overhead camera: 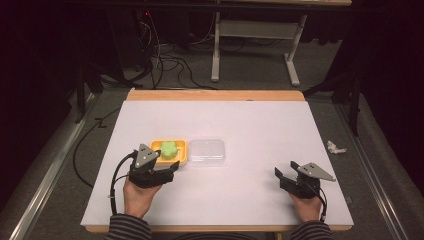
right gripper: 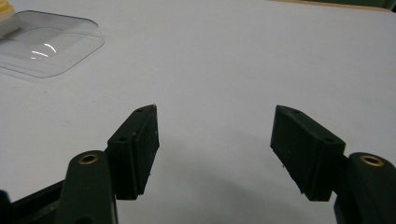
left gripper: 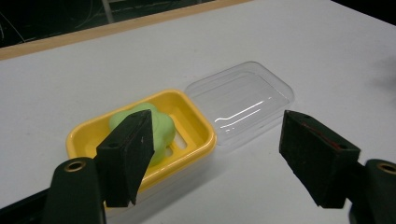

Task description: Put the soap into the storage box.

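White table [overhead camera: 260, 125]: yellow tray [overhead camera: 181, 161] holds green lump [overhead camera: 168, 149]; clear lid [overhead camera: 206, 151] alongside, empty. Left claw [overhead camera: 170, 172], right claw [overhead camera: 284, 175] released.

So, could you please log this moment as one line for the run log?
left gripper: jaws open, empty, by yellow tray | green soap: in tray | clear lid: beside tray | right gripper: jaws open, empty

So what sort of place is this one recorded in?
Probably a lab or recording room, not a home: a white-topped table ringed by dark curtains, loose cables on grey carpet, and a workbench frame behind.
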